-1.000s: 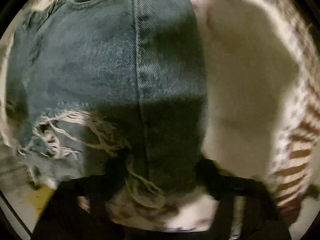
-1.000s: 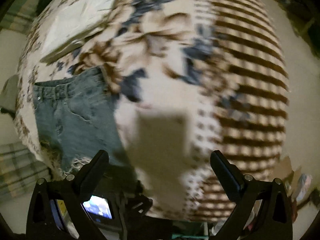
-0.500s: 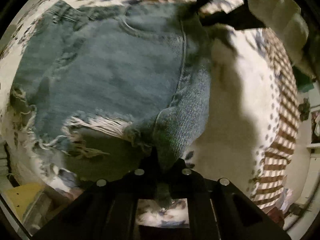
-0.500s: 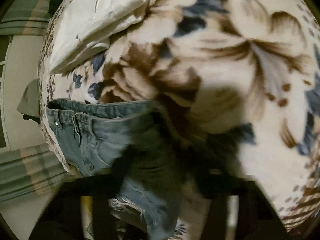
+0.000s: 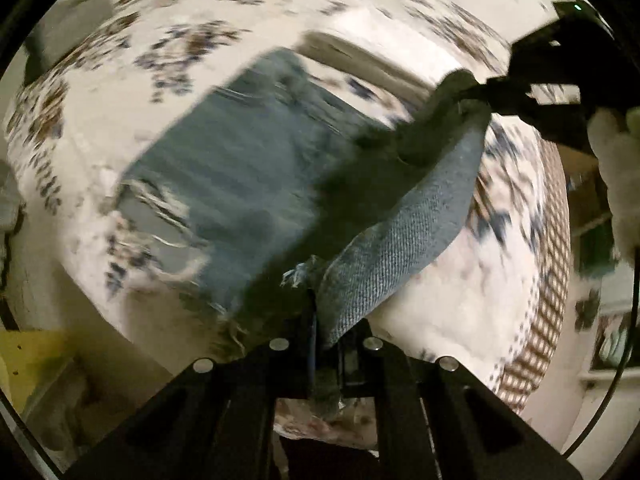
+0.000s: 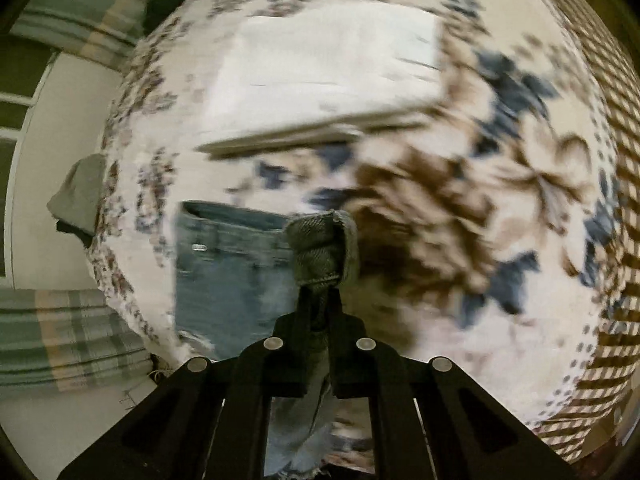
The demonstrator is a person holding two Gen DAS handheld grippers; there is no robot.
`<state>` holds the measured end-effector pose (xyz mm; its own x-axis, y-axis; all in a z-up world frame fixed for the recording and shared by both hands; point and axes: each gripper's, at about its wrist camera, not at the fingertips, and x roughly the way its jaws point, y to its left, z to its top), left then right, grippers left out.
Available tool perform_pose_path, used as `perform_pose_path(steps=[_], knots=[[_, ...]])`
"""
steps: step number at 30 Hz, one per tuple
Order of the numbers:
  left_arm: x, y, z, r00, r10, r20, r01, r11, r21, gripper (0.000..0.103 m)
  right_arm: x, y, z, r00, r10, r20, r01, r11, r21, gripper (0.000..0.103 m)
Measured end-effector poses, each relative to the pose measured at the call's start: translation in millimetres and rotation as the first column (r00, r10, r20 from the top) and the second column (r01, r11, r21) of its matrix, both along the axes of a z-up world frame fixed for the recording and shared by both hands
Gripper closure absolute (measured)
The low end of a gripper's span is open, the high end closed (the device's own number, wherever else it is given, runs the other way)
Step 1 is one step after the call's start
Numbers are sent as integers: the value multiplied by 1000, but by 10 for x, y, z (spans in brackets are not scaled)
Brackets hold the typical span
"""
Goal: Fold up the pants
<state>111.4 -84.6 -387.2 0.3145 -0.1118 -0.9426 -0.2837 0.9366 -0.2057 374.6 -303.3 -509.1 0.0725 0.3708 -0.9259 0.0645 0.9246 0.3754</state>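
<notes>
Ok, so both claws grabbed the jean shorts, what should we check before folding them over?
1. Left claw shut on the jean shorts at the frayed hem end: ok.
2. Right claw shut on the bunched waistband corner: ok.
3. Held edge lifted off the flowery blanket: ok.
4. Other half lying flat: cannot tell, too blurry.
5. White folded cloth out of the landing spot: ok, it lies beyond the waistband.

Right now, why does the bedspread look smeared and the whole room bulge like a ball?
Left wrist view: fisheye lens curves the bedspread; motion blurs the denim shorts, though the weave near the left gripper stays sharp. Right wrist view: pattern streaks sideways; the fold above the right gripper is crisp.
</notes>
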Motion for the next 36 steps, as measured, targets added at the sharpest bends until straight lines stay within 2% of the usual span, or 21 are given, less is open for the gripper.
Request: perform_pose_path(steps=[3, 6, 9, 13, 18, 20, 23, 26, 27, 30, 31, 32, 34, 36], knots=[[37, 497, 75, 997, 72, 15, -72, 997, -2, 98, 77, 492, 204, 999, 39, 36, -38, 999, -14, 97], [117, 861, -10, 992, 123, 8, -123, 992, -6, 98, 239, 1081, 214, 997, 73, 38, -71, 997, -32, 97], [186, 1219, -201, 985, 170, -15, -170, 985, -13, 98, 409, 1694, 85, 991, 124, 41, -120, 989, -85, 97], [286, 1615, -554, 975, 214, -56, -215, 976, -18, 98, 563, 2295, -245, 987, 163, 14, -159, 975, -153, 97], [343, 1903, -927, 962, 256, -99, -261, 964, -48, 97, 641, 2760, -642, 979, 201, -18, -199, 948, -249, 97], [345, 1964, -1040, 954, 278, -115, -286, 956, -67, 94, 665, 2888, -745, 977, 214, -25, -213, 939, -272, 97], [310, 2063, -1158, 934, 332, -134, -350, 926, -139, 93, 695, 3012, -863, 973, 226, -35, -226, 927, -298, 97], [257, 2112, -1150, 917, 376, -131, -395, 902, -173, 92, 721, 3070, -920, 969, 244, -49, -247, 919, -308, 97], [237, 2119, -1130, 912, 390, -129, -408, 897, -172, 88, 731, 3080, -927, 967, 249, -54, -254, 920, -299, 97], [147, 2150, -1031, 897, 427, -112, -441, 885, -151, 60, 750, 3111, -901, 960, 273, -61, -279, 923, -265, 91], [114, 2172, -1003, 889, 444, -107, -456, 877, -151, 42, 749, 3098, -888, 957, 283, -68, -291, 929, -228, 83], [68, 2199, -967, 878, 467, -103, -478, 866, -147, 27, 745, 3081, -875, 952, 295, -76, -304, 934, -188, 71], [-7, 2249, -916, 859, 502, -105, -512, 847, -141, 24, 715, 3028, -823, 946, 316, -76, -324, 938, -127, 58], [-79, 2252, -853, 838, 536, -102, -545, 826, -143, 24, 660, 2952, -742, 941, 333, -63, -337, 938, -79, 50]])
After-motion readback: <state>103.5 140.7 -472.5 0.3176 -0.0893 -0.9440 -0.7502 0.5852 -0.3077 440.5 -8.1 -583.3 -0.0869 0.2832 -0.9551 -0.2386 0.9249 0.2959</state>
